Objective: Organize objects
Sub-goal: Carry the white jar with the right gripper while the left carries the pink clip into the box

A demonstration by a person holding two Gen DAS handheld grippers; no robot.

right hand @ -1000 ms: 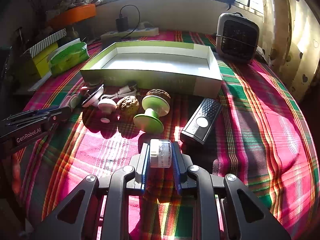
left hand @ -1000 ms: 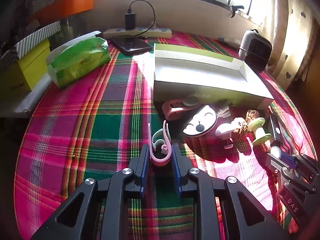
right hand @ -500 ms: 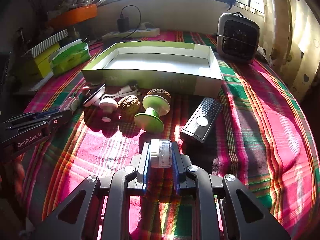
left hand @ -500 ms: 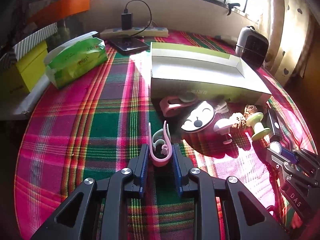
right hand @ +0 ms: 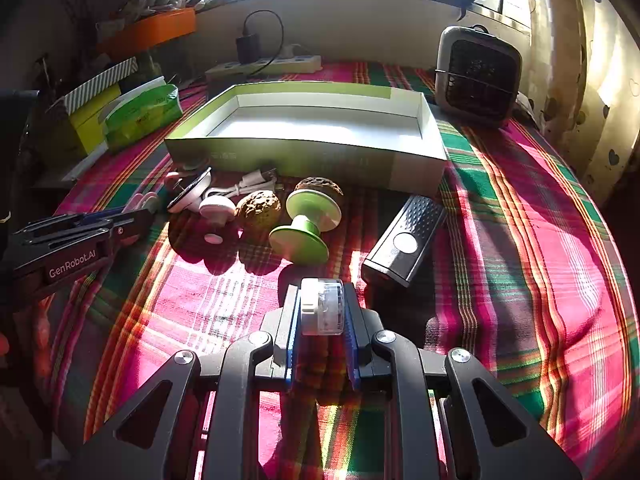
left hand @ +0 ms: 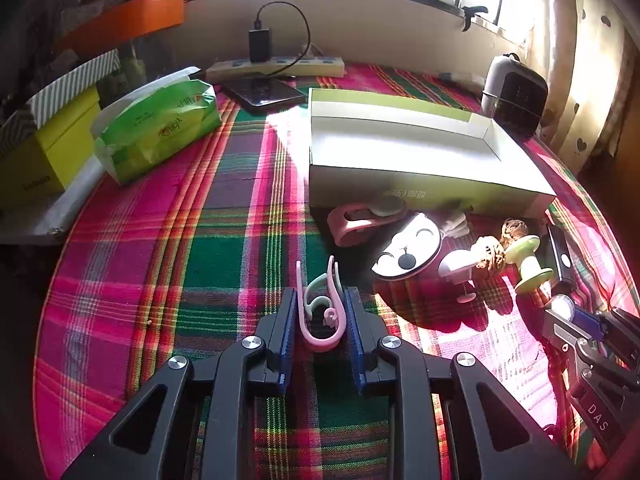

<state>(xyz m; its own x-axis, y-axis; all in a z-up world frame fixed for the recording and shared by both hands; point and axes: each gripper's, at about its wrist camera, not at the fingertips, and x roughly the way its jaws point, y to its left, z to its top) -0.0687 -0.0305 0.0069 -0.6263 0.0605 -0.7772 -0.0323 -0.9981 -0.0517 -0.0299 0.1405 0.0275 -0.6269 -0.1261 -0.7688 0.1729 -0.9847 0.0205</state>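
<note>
My left gripper (left hand: 320,300) holds a pink hook-shaped clip (left hand: 320,340) with a pale green one nested in it; its jaws are closing and both pads touch the clip. My right gripper (right hand: 322,300) is shut on a small white and clear round case (right hand: 322,306). An open green-and-white box (right hand: 304,160) lies ahead. In front of it sit a green spool (right hand: 304,220), two walnuts (right hand: 258,208), a white cat-face disc (left hand: 408,248), a pink clip (left hand: 360,220) and a black remote (right hand: 404,236).
A green tissue pack (left hand: 156,128) and a yellow box (left hand: 44,152) stand at the left. A power strip (left hand: 276,66) and a phone (left hand: 264,92) lie at the back. A small heater (right hand: 476,76) stands at the back right, by the curtain.
</note>
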